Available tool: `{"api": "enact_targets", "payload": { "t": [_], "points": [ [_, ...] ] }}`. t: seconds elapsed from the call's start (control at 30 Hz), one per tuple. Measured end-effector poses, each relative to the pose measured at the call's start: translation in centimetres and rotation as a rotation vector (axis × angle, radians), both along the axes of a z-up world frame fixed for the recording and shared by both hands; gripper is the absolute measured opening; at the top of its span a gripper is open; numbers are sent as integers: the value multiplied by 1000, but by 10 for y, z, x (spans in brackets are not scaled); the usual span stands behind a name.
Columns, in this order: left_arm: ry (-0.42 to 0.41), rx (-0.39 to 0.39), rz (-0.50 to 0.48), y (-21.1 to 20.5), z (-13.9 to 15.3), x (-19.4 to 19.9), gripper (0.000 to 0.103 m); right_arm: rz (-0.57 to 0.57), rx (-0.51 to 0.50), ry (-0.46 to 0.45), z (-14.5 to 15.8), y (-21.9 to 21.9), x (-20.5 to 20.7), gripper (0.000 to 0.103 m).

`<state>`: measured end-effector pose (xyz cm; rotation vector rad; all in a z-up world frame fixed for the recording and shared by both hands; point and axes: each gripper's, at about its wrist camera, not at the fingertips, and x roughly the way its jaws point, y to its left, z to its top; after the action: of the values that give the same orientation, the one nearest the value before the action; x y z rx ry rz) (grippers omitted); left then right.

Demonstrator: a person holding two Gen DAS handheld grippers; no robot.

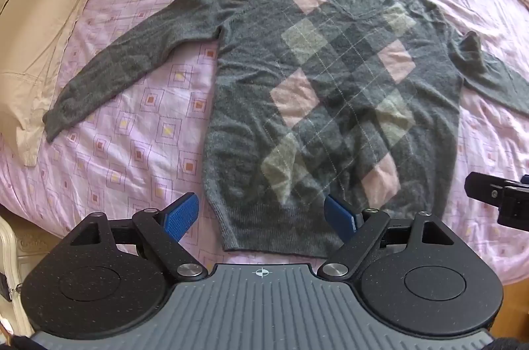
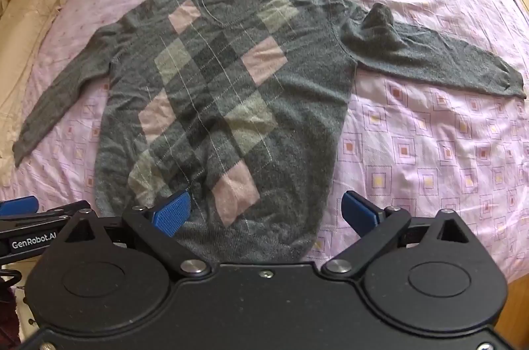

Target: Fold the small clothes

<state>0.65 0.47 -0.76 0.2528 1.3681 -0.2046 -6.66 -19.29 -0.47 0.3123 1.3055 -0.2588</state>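
Pink patchwork-print bedsheet [image 1: 139, 125] fills my left wrist view, with a beige pillow [image 1: 43, 29] at the far left. On it I see the grey argyle sweater [image 1: 330, 92] spread flat, face up, neckline far, ribbed hem near, its sleeve [image 1: 132, 59] angled out to the left. My left gripper [image 1: 263, 216] hangs over the hem with its jaws released and wide apart, blue pads [image 1: 181, 216] gripping nothing (the right tool's black tip pokes in at the right edge).

From my right wrist view, the same sweater [image 2: 215, 105] lies central on the sheet [image 2: 429, 151], its other sleeve [image 2: 439, 65] stretched right with a small bunched fold near the shoulder. My right gripper [image 2: 264, 214] also stands open over the hem's right corner, empty.
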Motion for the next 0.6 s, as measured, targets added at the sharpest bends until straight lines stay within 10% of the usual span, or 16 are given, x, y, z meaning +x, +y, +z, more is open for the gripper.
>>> {"api": "enact_targets", "payload": {
  "t": [0.6],
  "points": [
    [15, 46, -9, 2, -9, -3, 83, -47, -2, 92, -8, 20, 14, 98]
  ]
}}
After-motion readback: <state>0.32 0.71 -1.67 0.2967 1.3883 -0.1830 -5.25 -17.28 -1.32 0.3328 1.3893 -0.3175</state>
